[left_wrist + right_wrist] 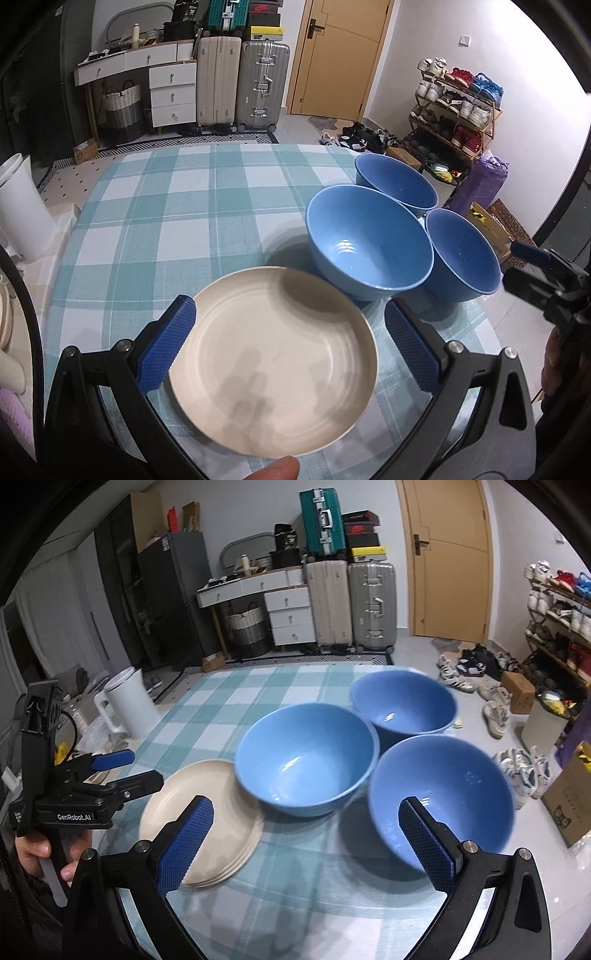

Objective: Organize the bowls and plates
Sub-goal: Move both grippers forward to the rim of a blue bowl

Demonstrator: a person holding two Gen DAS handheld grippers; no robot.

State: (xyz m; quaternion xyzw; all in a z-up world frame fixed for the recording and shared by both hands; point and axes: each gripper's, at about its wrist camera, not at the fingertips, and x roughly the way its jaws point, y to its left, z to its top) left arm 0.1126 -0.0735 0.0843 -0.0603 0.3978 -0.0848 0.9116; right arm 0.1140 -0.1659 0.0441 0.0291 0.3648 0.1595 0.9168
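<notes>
A stack of cream plates (273,347) (207,819) lies on the checked tablecloth (177,221) near its front. Three blue bowls stand to its right: a middle one (369,243) (306,760), a far one (397,184) (402,705) and a near right one (461,254) (443,794). My left gripper (290,343) is open, its blue pads either side of the plates, just above them. My right gripper (306,845) is open and empty, low over the cloth in front of the bowls; its right pad (428,845) overlaps the near right bowl.
A white kettle (127,705) (18,210) stands off the table's left edge. More cream dishes (5,314) show at the far left. Suitcases (240,85), drawers and a shoe rack (458,110) line the room behind. A cardboard box (569,794) sits on the floor at right.
</notes>
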